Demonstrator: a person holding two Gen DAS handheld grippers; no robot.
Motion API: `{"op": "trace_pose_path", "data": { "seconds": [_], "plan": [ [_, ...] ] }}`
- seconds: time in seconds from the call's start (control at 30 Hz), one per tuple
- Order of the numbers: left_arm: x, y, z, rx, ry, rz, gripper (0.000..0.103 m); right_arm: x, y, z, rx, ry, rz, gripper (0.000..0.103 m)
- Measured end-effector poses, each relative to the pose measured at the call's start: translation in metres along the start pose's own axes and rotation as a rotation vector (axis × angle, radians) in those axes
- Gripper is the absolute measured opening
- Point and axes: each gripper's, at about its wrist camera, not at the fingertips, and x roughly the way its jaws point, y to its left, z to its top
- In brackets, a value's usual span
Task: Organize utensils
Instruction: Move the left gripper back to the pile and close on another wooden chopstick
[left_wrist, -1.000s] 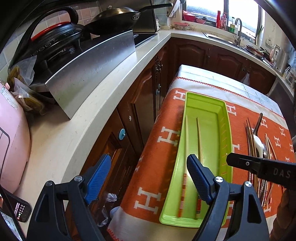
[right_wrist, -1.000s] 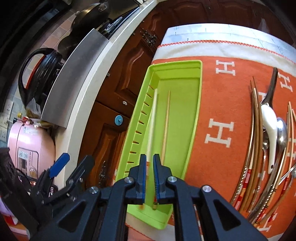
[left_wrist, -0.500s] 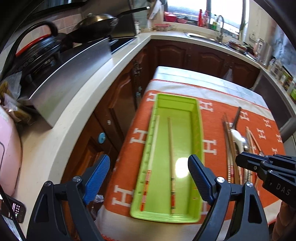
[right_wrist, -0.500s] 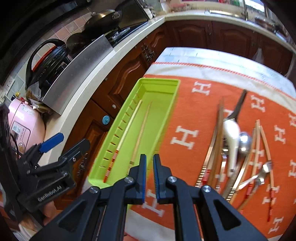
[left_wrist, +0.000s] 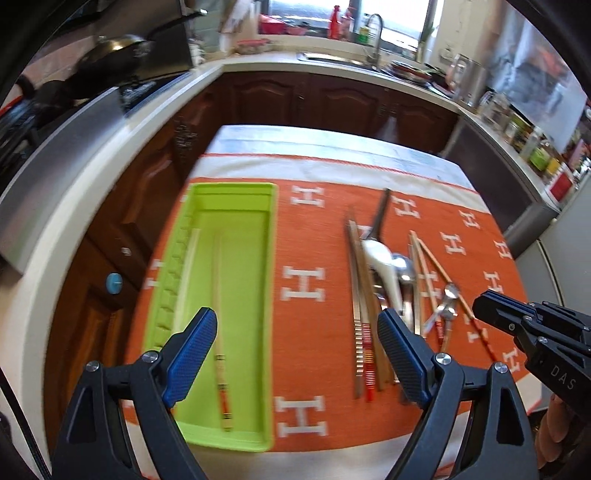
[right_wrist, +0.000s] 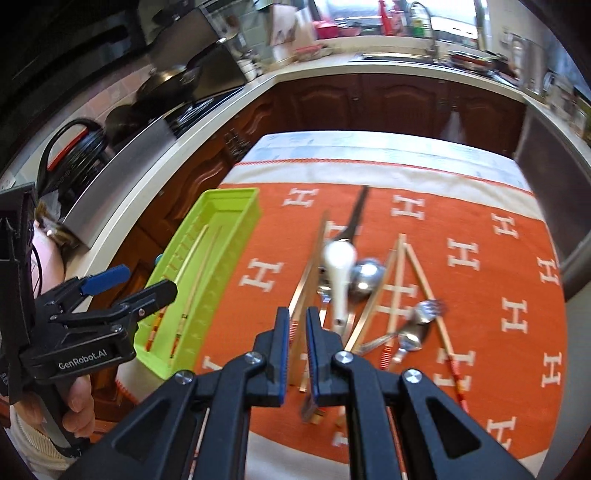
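Nearest the cameras, left gripper has its fingers wide apart with nothing between them; right gripper has its fingers nearly together, a narrow gap, nothing clamped that I can see. Both hover over the orange cloth on the counter. Green tray sits at the cloth's left edge with two chopsticks already lying lengthwise inside. Loose utensil pile is to its right, well apart from the tray: more chopsticks, a white spoon, metal spoons, a dark-handled piece. Step in hand, as I read it: between placements, lining up on the pile for the next pick. The next move calls for the right fingers to open before descending, then isolate one item; the pile overlaps, so picking one cleanly looks fiddly. Hard to make out: motion blur smears the pile, its near ends are hidden behind the right fingers, exact count unclear.
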Motion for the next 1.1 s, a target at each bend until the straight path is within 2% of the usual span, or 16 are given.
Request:
{"op": "trace_pose_path", "data": {
  "seconds": [0.27,0.5,0.6,0.67,0.7,0.77,0.83,0.93,1.1],
  "plan": [
    [0.029,-0.039,-0.003,0.060,0.048,-0.039,0.087,0.002,-0.048,-0.017,0.089,0.008,-0.014,0.009],
    [0.072,-0.058,-0.006,0.058,0.129,-0.095,0.087,0.015,-0.084,-0.033,0.162,0.025,-0.041,0.009],
    [0.089,-0.061,-0.006,0.044,0.152,-0.095,0.073,0.023,-0.093,-0.036,0.181,0.040,-0.027,0.009],
    [0.101,-0.059,-0.004,0.024,0.174,-0.096,0.055,0.028,-0.095,-0.038,0.185,0.051,-0.014,0.009],
    [0.106,-0.057,-0.003,0.012,0.187,-0.101,0.050,0.030,-0.096,-0.039,0.186,0.055,-0.008,0.009],
    [0.114,-0.055,-0.001,-0.007,0.203,-0.103,0.034,0.034,-0.095,-0.040,0.181,0.061,0.004,0.009],
    [0.122,-0.052,0.000,-0.025,0.217,-0.108,0.022,0.036,-0.094,-0.040,0.174,0.064,0.017,0.009],
    [0.129,-0.050,0.002,-0.035,0.227,-0.108,0.015,0.039,-0.092,-0.040,0.162,0.066,0.030,0.009],
    [0.139,-0.052,0.005,-0.035,0.237,-0.101,0.014,0.045,-0.091,-0.039,0.151,0.076,0.048,0.009]
  ]
}}
